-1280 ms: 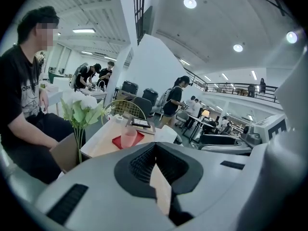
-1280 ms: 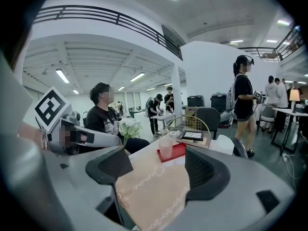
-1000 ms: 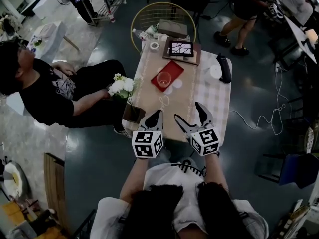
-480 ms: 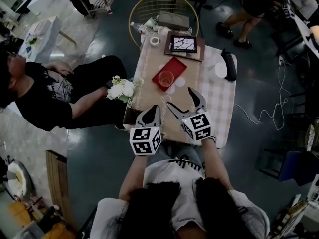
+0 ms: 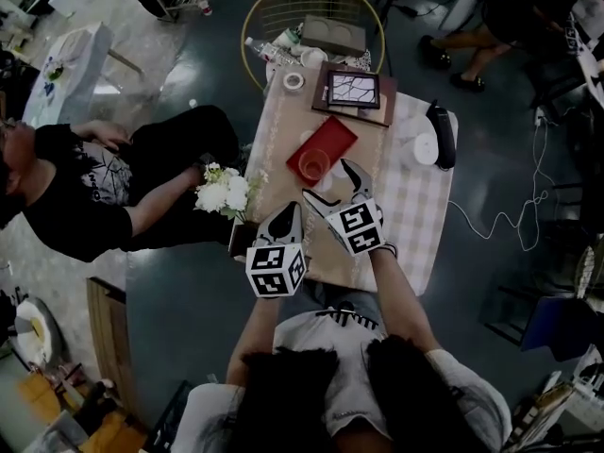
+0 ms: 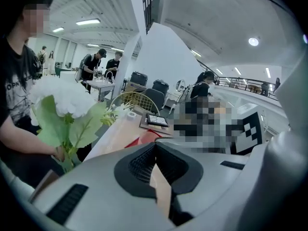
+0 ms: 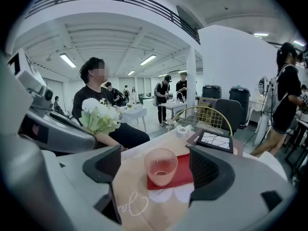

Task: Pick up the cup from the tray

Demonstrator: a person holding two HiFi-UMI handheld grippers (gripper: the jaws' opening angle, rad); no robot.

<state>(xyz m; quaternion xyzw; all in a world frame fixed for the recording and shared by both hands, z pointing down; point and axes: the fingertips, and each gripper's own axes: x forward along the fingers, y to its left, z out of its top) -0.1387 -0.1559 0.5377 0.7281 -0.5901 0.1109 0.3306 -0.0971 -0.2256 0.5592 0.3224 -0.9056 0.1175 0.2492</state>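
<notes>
A clear pinkish cup (image 5: 314, 165) stands upright on a red tray (image 5: 330, 138) in the middle of the narrow table. In the right gripper view the cup (image 7: 161, 166) sits on the tray (image 7: 182, 176), centred just ahead of the two dark pads. My right gripper (image 5: 329, 181) hovers at the near side of the cup with its jaws wide and still opening; the pads do not touch the cup. My left gripper (image 5: 288, 217) hangs back over the table's near edge. Its jaws are closed together with nothing in them, as the left gripper view (image 6: 154, 147) shows.
A seated person at the left holds white flowers (image 5: 225, 192) by the table edge. Beyond the tray lie a framed tablet (image 5: 352, 90) and a tape roll (image 5: 293, 81). A black device (image 5: 442, 136) and a white disc (image 5: 425, 147) are on the right. A gold wire chair (image 5: 311, 17) stands at the far end.
My right gripper has moved forward over the table up to the cup, and its jaws have spread a little. The left gripper has stayed near the front edge.
</notes>
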